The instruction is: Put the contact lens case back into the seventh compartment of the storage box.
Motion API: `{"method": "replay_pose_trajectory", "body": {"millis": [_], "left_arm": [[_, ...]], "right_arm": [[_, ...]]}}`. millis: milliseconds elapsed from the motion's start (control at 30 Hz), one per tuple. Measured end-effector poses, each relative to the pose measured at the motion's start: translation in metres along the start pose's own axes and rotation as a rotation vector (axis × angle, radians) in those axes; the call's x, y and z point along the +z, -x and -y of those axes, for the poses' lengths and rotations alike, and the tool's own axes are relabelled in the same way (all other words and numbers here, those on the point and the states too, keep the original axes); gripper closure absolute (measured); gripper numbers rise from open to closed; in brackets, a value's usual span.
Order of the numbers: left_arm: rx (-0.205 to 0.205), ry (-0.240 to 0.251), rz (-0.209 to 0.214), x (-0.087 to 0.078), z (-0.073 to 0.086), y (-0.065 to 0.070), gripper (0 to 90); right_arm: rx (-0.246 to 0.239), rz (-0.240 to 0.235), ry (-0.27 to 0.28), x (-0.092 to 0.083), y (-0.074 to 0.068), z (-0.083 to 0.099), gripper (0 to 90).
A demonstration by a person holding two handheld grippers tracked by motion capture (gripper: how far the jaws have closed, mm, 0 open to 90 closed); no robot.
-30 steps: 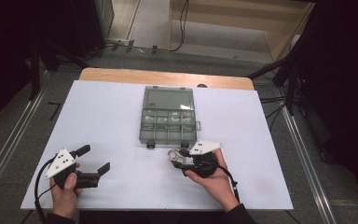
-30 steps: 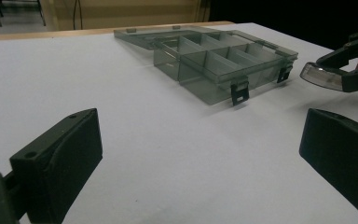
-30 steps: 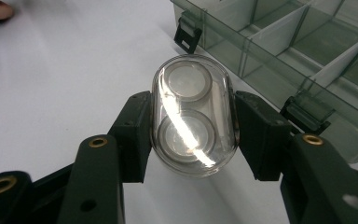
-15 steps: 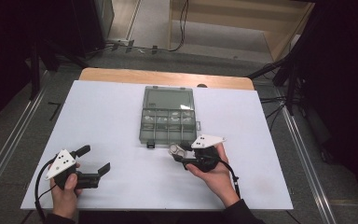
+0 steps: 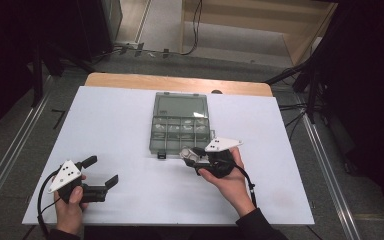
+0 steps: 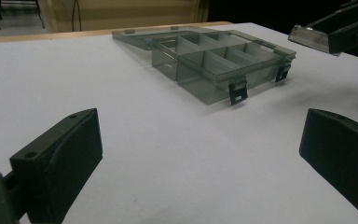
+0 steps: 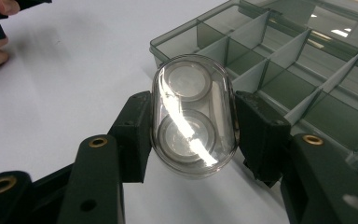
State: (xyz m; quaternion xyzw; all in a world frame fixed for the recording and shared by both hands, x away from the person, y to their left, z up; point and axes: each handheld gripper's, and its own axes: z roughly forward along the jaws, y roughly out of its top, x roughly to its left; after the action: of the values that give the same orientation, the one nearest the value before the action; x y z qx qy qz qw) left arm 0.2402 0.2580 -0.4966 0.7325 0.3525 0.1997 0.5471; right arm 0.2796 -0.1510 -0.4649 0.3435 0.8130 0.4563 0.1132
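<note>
Right tool [image 7: 193,128] clamped on a clear oval capsule [image 7: 194,114] — two round discs inside, stacked along its long axis, jaws bearing on the two long sides. In the right gripper view the capsule's long axis points away from the tool toward the compartment organizer box [image 7: 284,65], which lies just beyond and to the right of the capsule; nearest cells look empty from here. In the high view the right tool [image 5: 196,156] sits just off the box's [image 5: 180,127] near right corner, at its front wall, lid folded back flat on the far side. Judgement: the carry into a front cell is short, forward and slightly over the wall. Left tool [image 5: 99,174] well apart from the box, toward its near left, jaws apart with nothing between them; the right hand is much the nearer. Surface: white table [image 5: 120,115], matte, bare around the box — wooden edge on its far side. Room beyond the box dark, cables on the floor.
</note>
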Motion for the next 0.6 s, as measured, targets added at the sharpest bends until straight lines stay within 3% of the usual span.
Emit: {"method": "replay_pose_trajectory", "body": {"millis": [600], "left_arm": [[0.001, 0.002, 0.002, 0.0, 0.0, 0.0, 0.0]], "right_arm": [[0.009, 0.018, 0.01, -0.002, 0.01, -0.018, 47.1]]}}
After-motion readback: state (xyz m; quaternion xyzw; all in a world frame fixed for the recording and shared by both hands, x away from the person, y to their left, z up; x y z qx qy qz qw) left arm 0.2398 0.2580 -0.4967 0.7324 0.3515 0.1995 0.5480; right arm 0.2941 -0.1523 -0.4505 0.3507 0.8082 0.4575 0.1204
